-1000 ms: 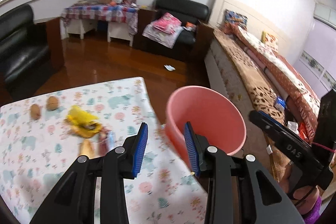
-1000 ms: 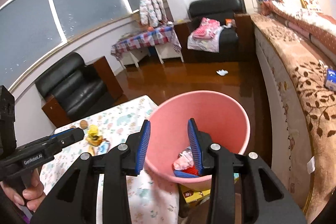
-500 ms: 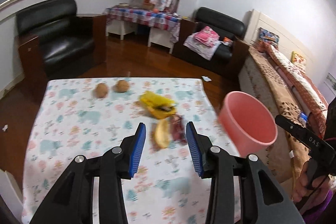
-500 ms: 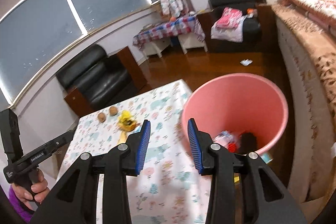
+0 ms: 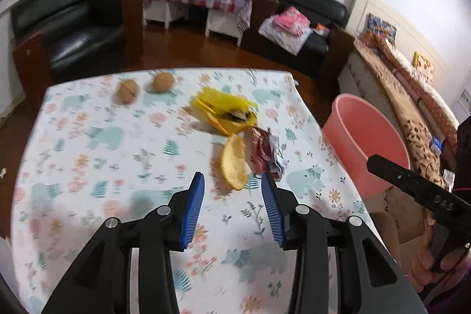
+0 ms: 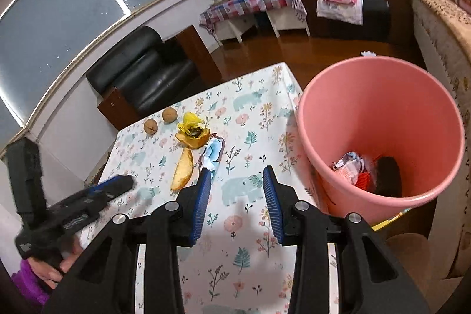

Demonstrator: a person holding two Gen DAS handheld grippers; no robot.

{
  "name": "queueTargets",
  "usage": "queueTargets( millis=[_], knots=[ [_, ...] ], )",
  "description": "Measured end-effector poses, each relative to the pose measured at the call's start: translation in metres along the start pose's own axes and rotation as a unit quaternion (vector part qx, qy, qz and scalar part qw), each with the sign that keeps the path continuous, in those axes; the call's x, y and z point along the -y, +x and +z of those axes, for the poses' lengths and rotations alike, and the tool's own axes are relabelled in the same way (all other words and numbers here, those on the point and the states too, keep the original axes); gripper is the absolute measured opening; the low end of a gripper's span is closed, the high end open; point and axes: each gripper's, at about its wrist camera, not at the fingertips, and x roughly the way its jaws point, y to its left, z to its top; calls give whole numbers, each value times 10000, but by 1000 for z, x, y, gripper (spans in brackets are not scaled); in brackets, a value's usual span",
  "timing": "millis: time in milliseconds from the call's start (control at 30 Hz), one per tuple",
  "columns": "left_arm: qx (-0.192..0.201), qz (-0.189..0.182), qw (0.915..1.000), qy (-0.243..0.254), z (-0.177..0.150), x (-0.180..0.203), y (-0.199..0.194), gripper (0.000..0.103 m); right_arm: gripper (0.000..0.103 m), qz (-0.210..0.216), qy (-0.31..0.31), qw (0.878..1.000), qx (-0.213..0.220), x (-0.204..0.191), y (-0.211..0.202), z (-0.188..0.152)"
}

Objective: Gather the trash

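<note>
A pink bin (image 6: 382, 125) stands off the table's right edge with wrappers (image 6: 350, 167) inside; it also shows in the left wrist view (image 5: 368, 143). On the table lie an orange peel (image 5: 234, 164), a crumpled wrapper (image 5: 266, 155), a yellow wrapper (image 5: 226, 108) and two walnuts (image 5: 128, 90). The peel (image 6: 183, 174) and the wrapper (image 6: 212, 153) also show in the right wrist view. My left gripper (image 5: 232, 196) is open and empty, just short of the peel. My right gripper (image 6: 237, 193) is open and empty above the table, left of the bin.
The table wears a floral cloth (image 5: 88, 167). A black armchair (image 5: 67, 28) stands behind it, a bed (image 5: 412, 96) to the right, and a sofa with clothes (image 5: 297, 25) at the back. The right gripper's body (image 5: 418, 190) is at the bin's near side.
Both grippers swung left, away from over the bin and toward the table. The left one now faces the peel and wrapper. Both stayed open.
</note>
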Motion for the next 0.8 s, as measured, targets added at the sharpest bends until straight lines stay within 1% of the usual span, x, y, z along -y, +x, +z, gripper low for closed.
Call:
queueTargets(
  millis=[167,233,267,300,333,367,400,467,600,733,800],
  knots=[
    [-285,114,9995,88,2,4,41,40,38,223,34,9996,-145,-2,21,4],
    [-338,167,9992,94,1,2,53,40,38,283,-7,9993,-245,-7,30,5],
    [-349,171,9992,94,0,1,56,38,38,296,-41,9992,-274,-9,33,5],
    [-365,179,9991,95,0,0,59,28,38,303,-82,9990,-303,-11,37,5],
    [-418,169,9989,93,-1,-2,63,22,38,284,-146,9989,-355,-16,43,5],
    [-455,144,9988,82,-1,-4,66,12,38,272,-182,9987,-390,-19,46,5],
    [-471,134,9988,59,-2,-7,67,6,38,272,-216,9985,-427,-21,51,5],
    [-444,124,9989,40,-3,-11,68,3,38,254,-273,9980,-515,-29,61,5],
    [-356,52,9993,-106,-4,-24,61,2,38,219,-297,9973,-639,-36,77,5],
    [-289,33,9992,-282,-4,-38,48,2,38,93,-291,9968,-734,-42,93,6],
    [-260,18,9990,-355,-5,-44,43,2,38,-67,-338,9966,-748,-44,100,5]
  ],
)
